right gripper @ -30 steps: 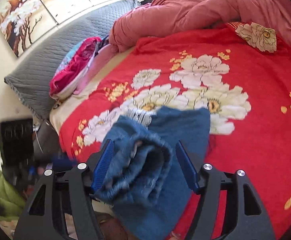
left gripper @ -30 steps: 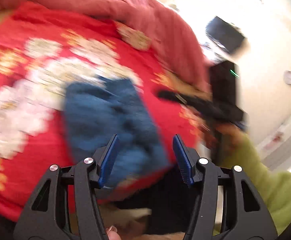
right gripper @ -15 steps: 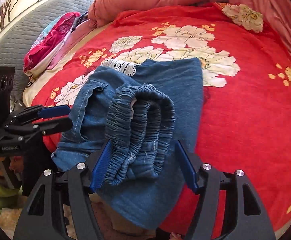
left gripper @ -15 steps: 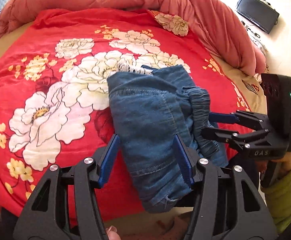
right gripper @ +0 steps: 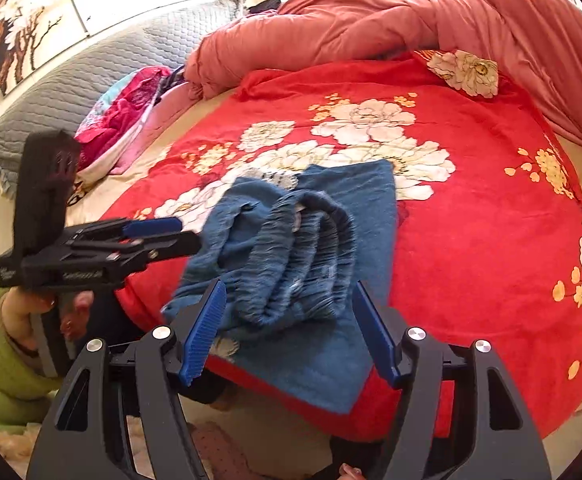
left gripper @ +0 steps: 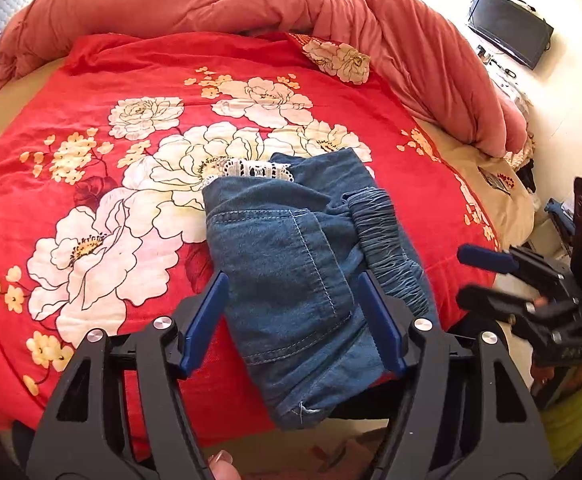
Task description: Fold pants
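Observation:
Folded blue denim pants [left gripper: 291,264] lie in a bundle near the front edge of the red floral blanket [left gripper: 91,160], with the gathered waistband [left gripper: 387,240] on the right and a white lace hem [left gripper: 255,170] peeking out behind. My left gripper [left gripper: 295,320] is open and empty just in front of the pants. It also shows in the right wrist view [right gripper: 159,234], left of the bundle. My right gripper [right gripper: 291,332] is open and empty before the waistband [right gripper: 307,256]. It also shows in the left wrist view [left gripper: 487,276], right of the pants.
A bunched pink quilt [left gripper: 251,0] lies along the back and right of the bed. A grey headboard [right gripper: 91,76] and a pile of pink clothes [right gripper: 123,120] are at the left. A black TV [left gripper: 507,28] stands on the far wall.
Both grippers have pulled back a little from the pants, staying open. The right gripper has moved away to the right of the bundle. The pants lie still on the blanket.

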